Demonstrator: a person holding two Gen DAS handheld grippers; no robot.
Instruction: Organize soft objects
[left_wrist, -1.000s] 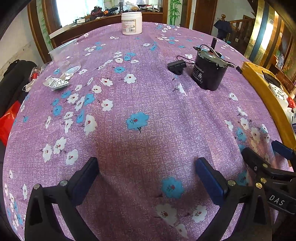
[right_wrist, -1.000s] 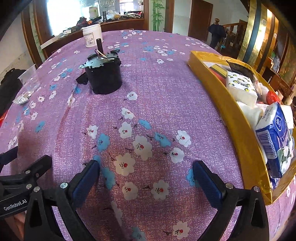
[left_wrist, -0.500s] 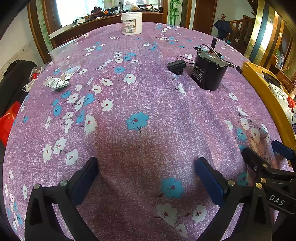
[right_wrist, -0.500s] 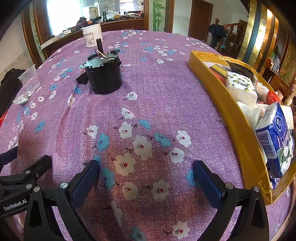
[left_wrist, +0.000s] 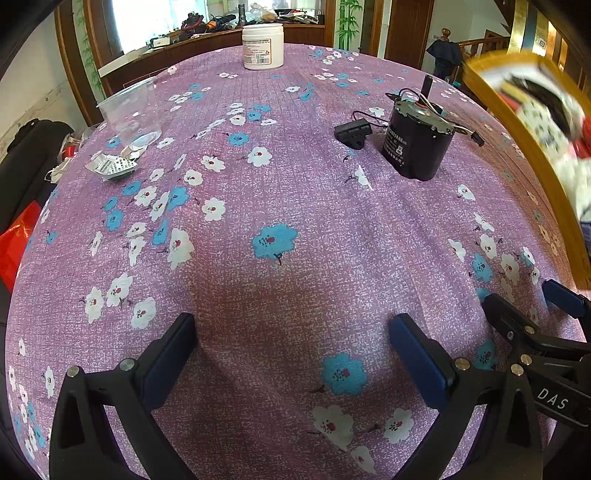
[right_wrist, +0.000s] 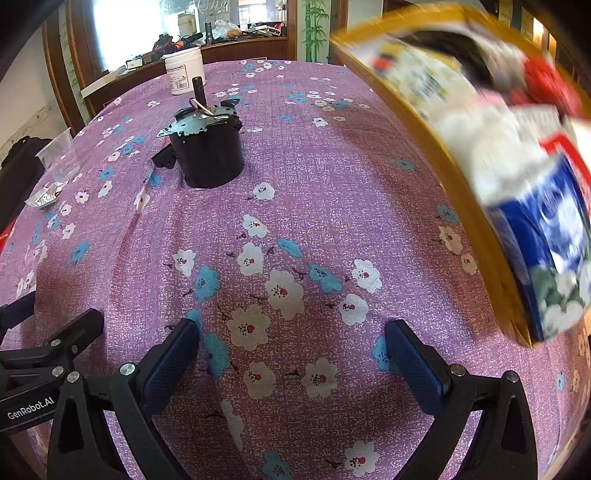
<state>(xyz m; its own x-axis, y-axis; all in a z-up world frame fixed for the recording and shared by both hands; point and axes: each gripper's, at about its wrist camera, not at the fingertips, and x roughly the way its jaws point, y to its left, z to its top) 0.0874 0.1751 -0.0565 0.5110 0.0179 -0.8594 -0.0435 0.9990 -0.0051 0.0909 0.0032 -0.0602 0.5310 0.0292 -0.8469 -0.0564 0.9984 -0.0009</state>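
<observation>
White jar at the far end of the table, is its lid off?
No, the white jar stands upright with its lid on.

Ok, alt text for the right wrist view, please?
The open right tool hovers empty over a purple floral tablecloth. At right, a motion-blurred yellow tray holds soft packs, including a blue tissue pack. A black cylindrical motor and a white plastic jar stand farther back; the left tool shows at left.

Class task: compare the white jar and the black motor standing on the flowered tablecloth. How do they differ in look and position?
The white jar is pale, smooth and labelled; the black motor is dark with a metal top plate, shaft and wires. The jar stands at the far edge; the motor stands nearer, right of it. Both stand upright on the tablecloth.
</observation>
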